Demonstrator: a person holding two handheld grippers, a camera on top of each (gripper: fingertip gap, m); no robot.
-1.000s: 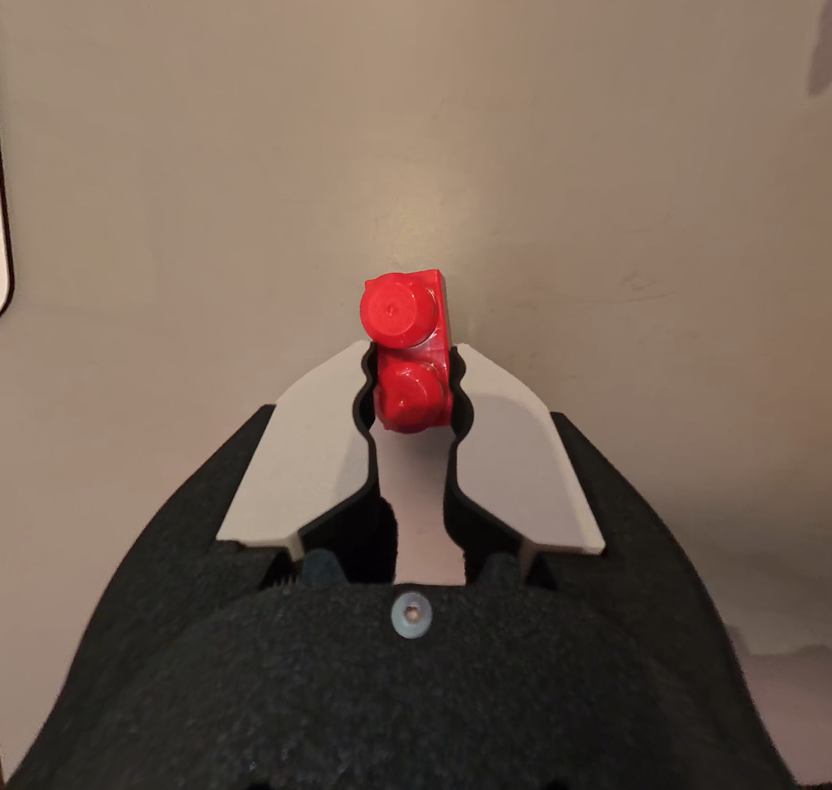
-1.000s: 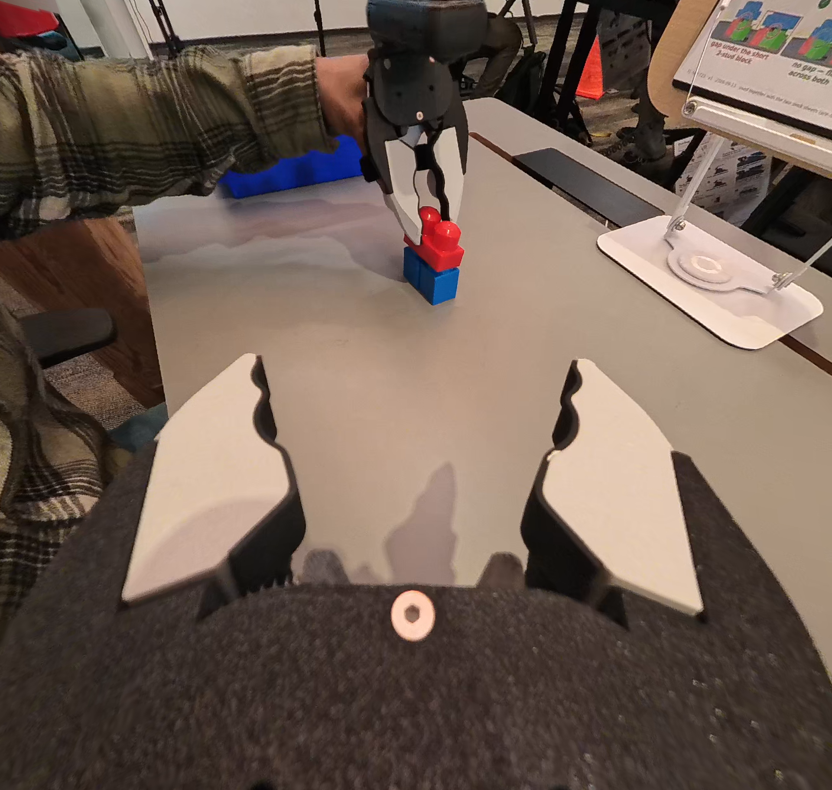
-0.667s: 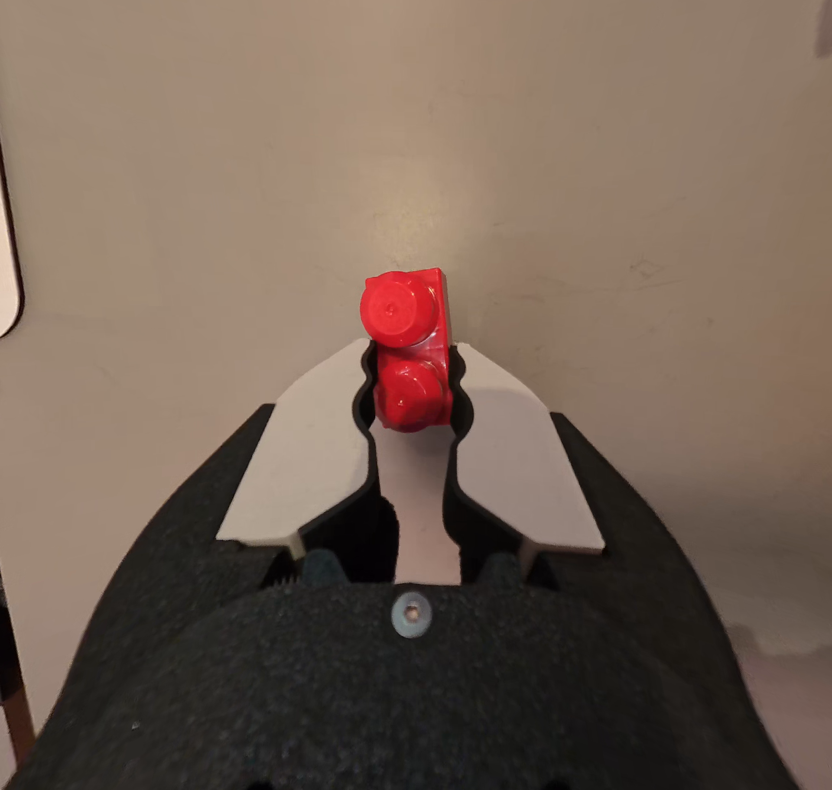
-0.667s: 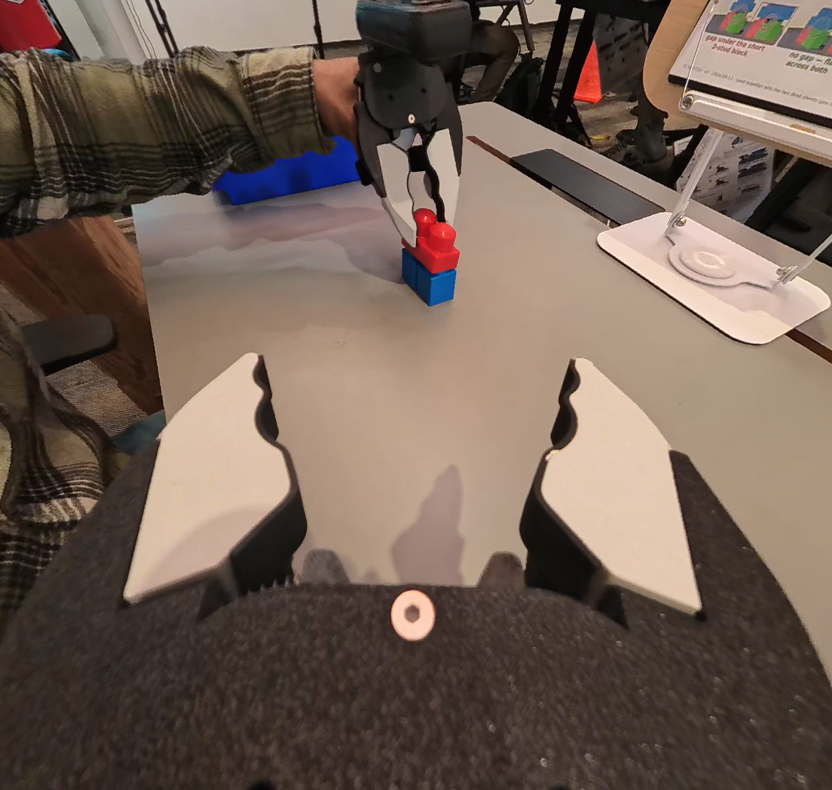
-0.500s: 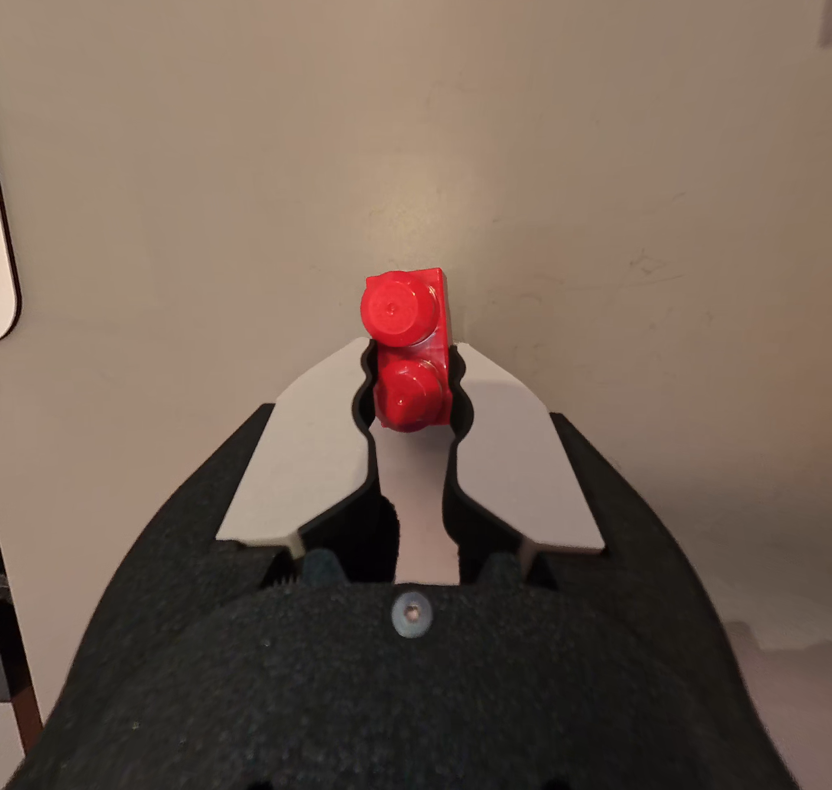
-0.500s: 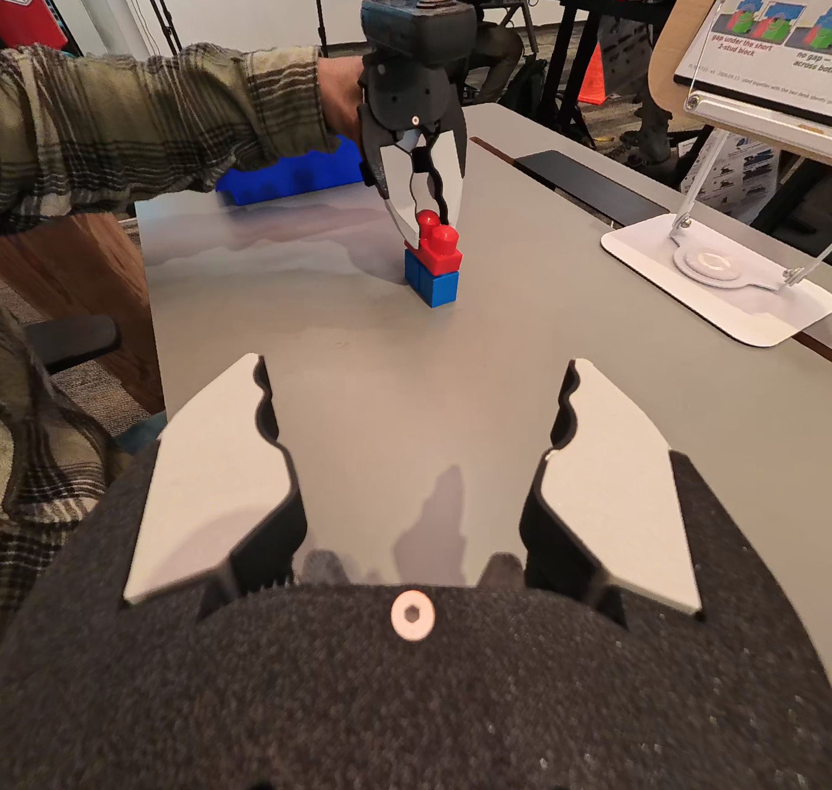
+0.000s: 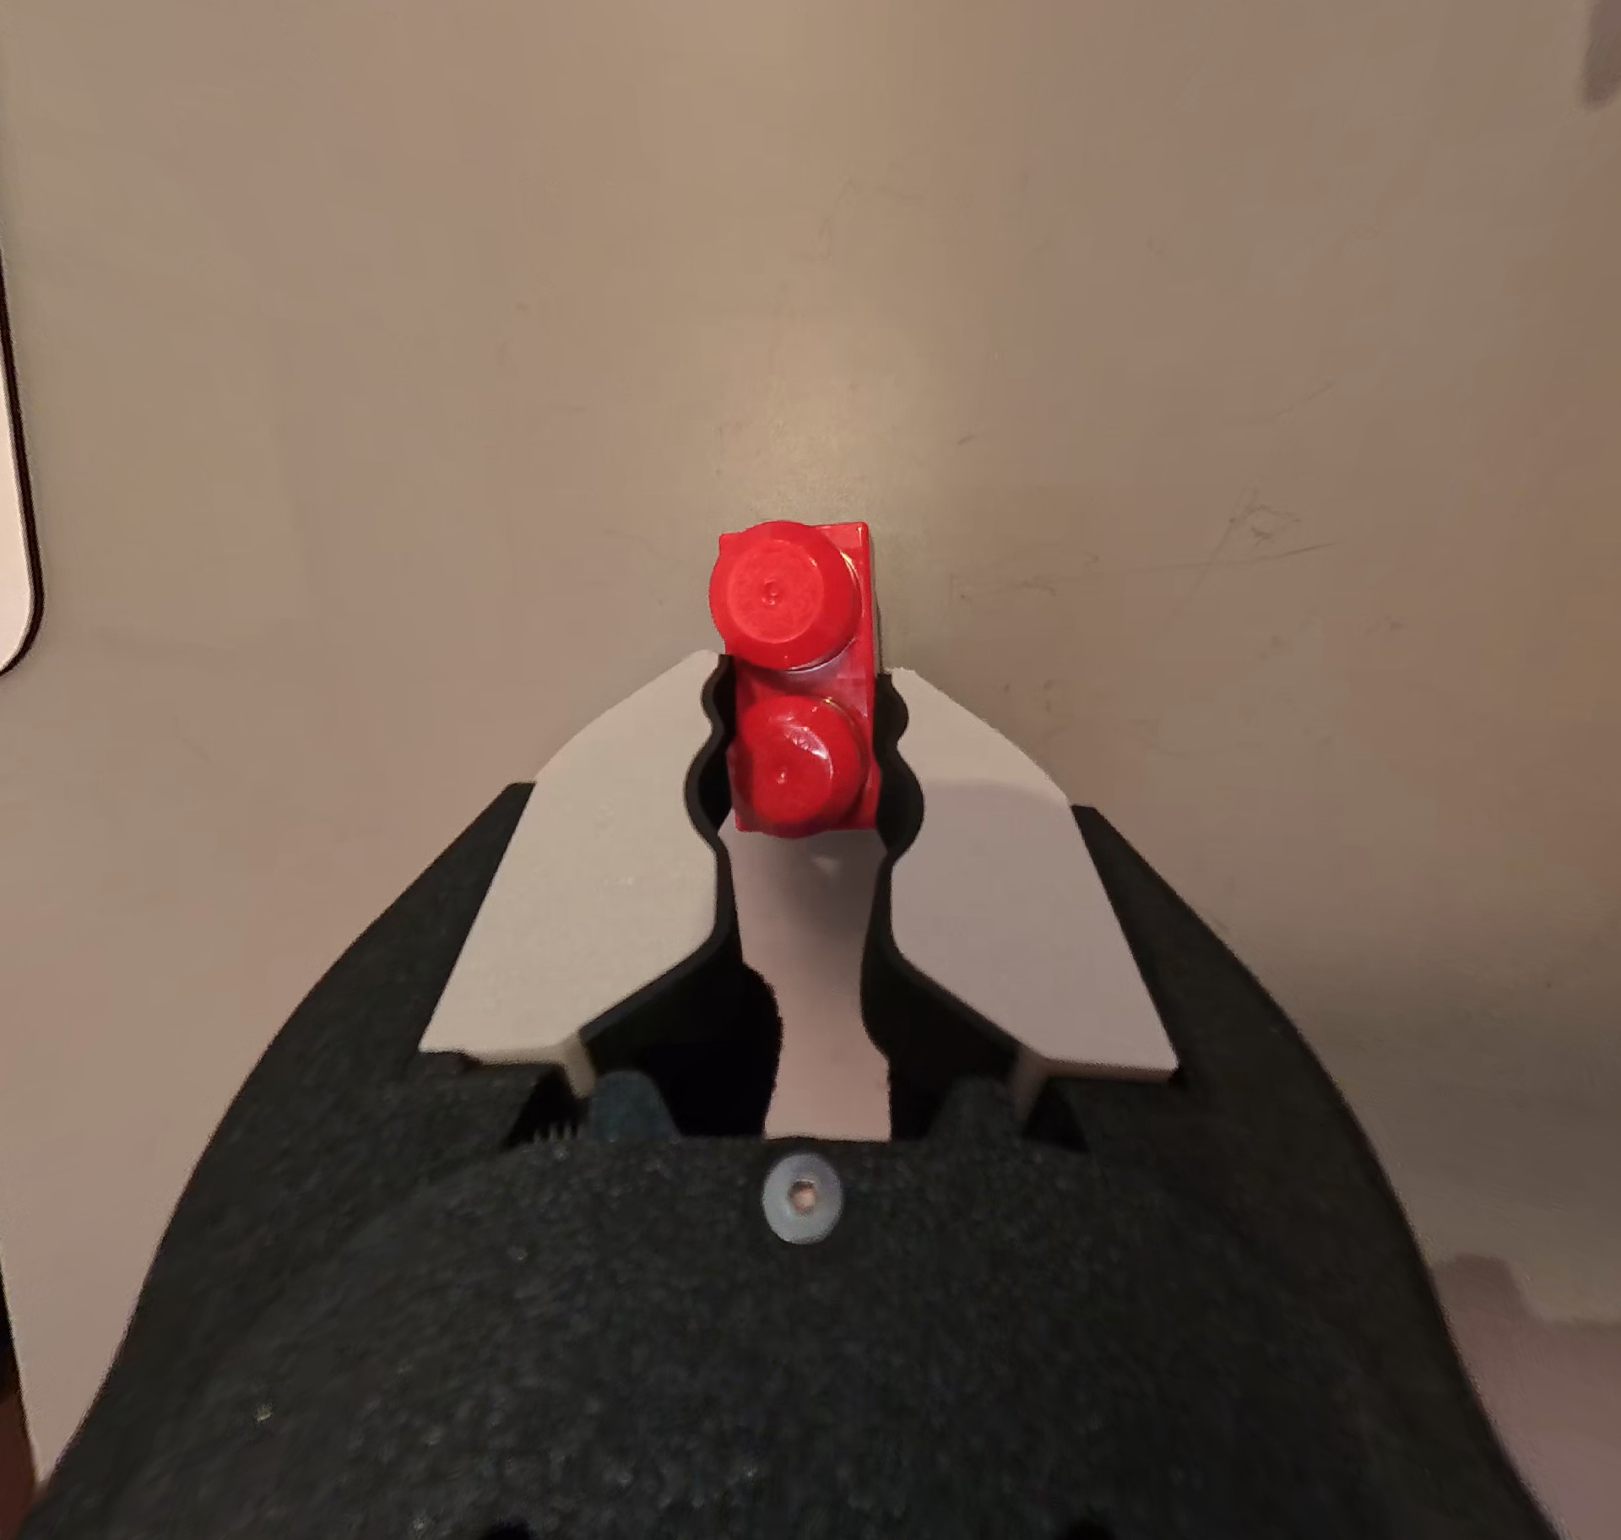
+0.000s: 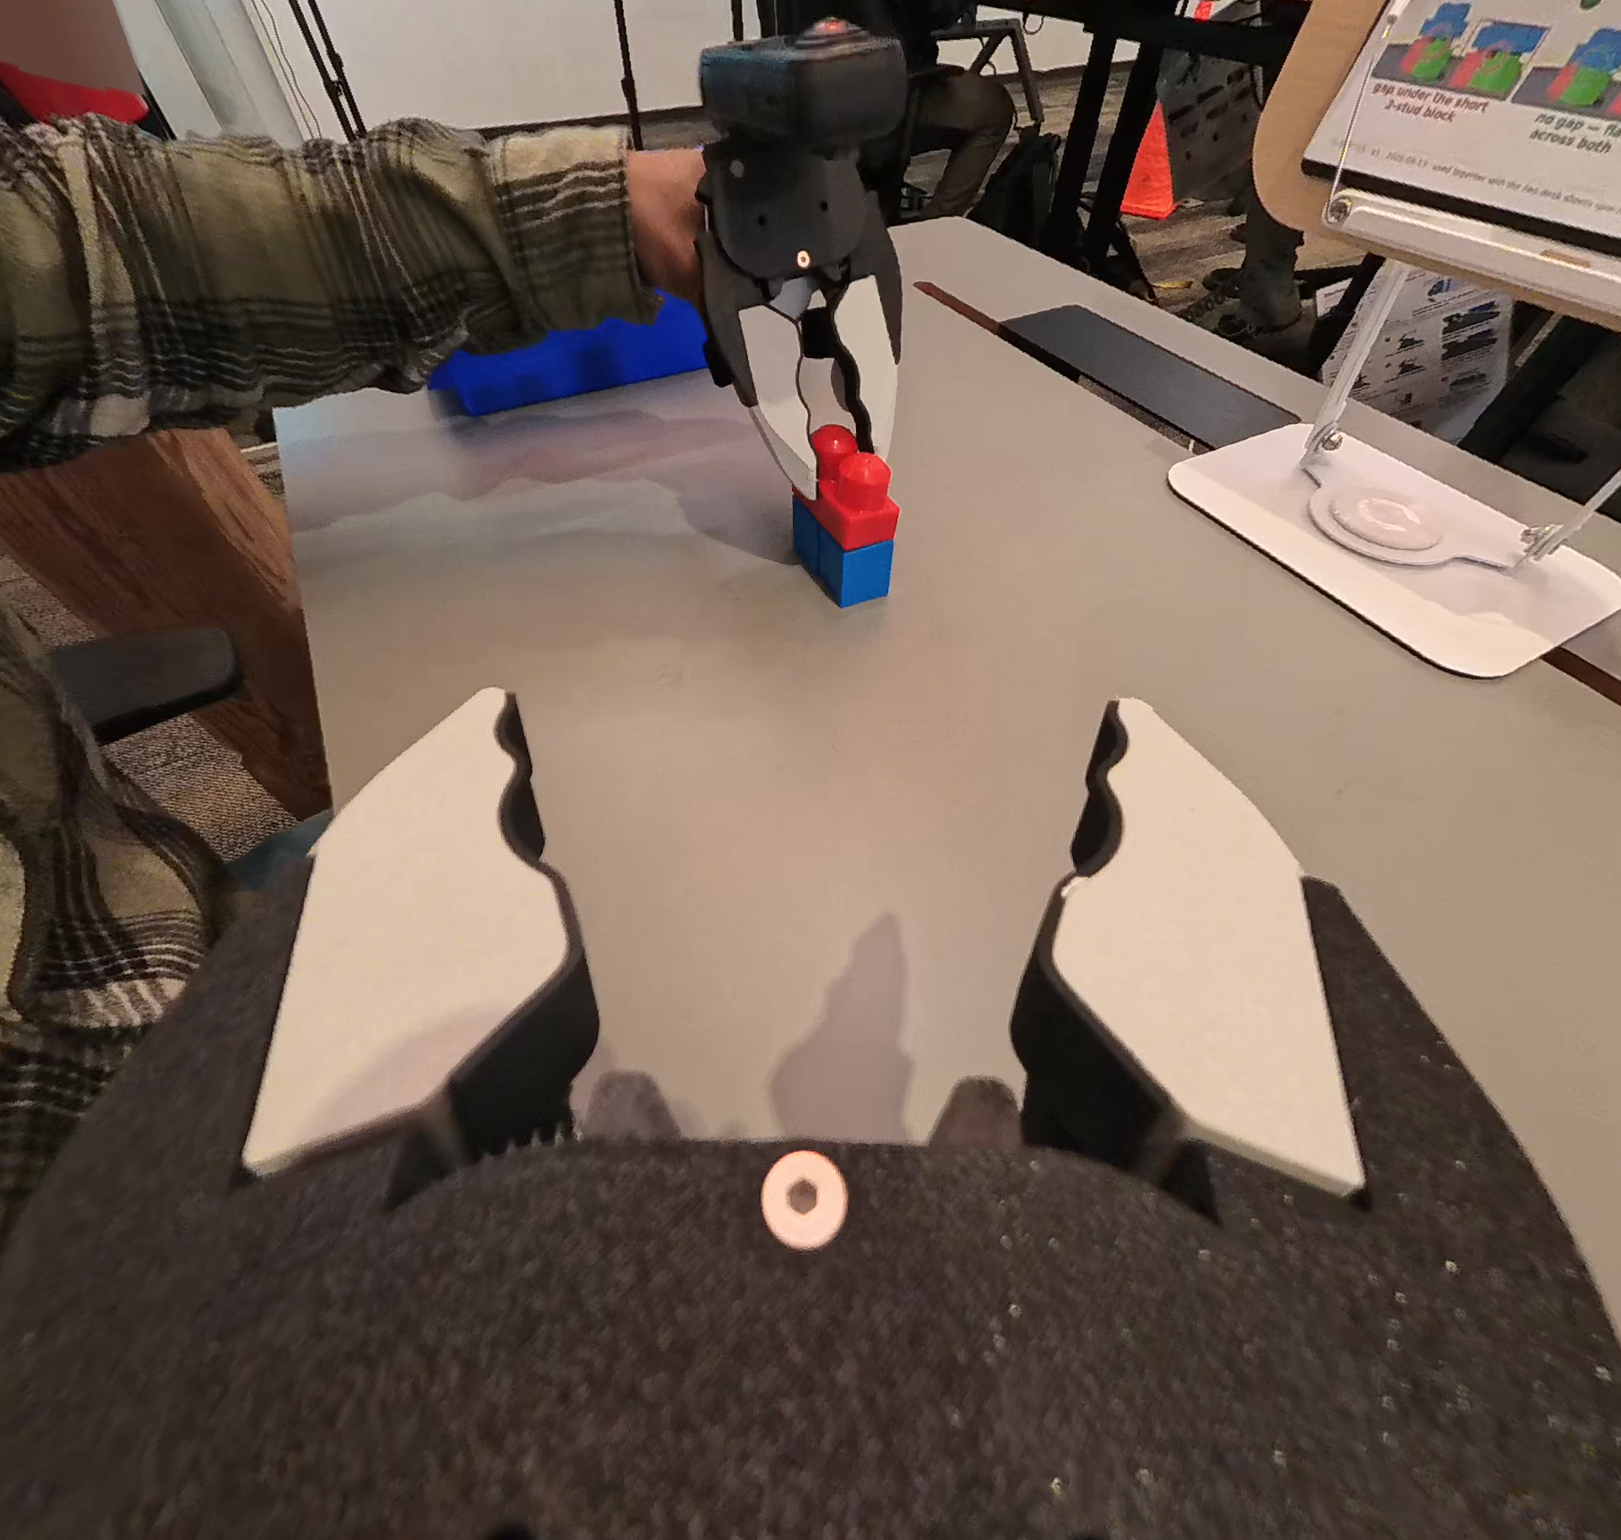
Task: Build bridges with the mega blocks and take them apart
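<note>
A red two-stud block [image 8: 864,507] sits on top of blue blocks [image 8: 855,572] standing on the grey table [image 8: 789,796]. My left gripper [image 8: 838,467] comes down from above and is shut on the red block's rear half. In the left wrist view the left gripper [image 7: 805,665] grips the red block [image 7: 772,594] by its sides, and the blue blocks are hidden beneath it. My right gripper [image 8: 811,700] is open and empty, low over the table, well in front of the stack.
A document stand with a white base [image 8: 1403,568] and an instruction sheet [image 8: 1491,77] stands at the right. A black pad [image 8: 1140,366] lies behind it. A blue bin [image 8: 570,362] is at the far edge. A plaid sleeve [image 8: 307,270] reaches in from the left. There is about 25 cm between the tips of the two grippers.
Almost nothing. My left gripper stays shut on the red block atop the blue blocks. Both views drift only slightly. My right gripper stays open.
</note>
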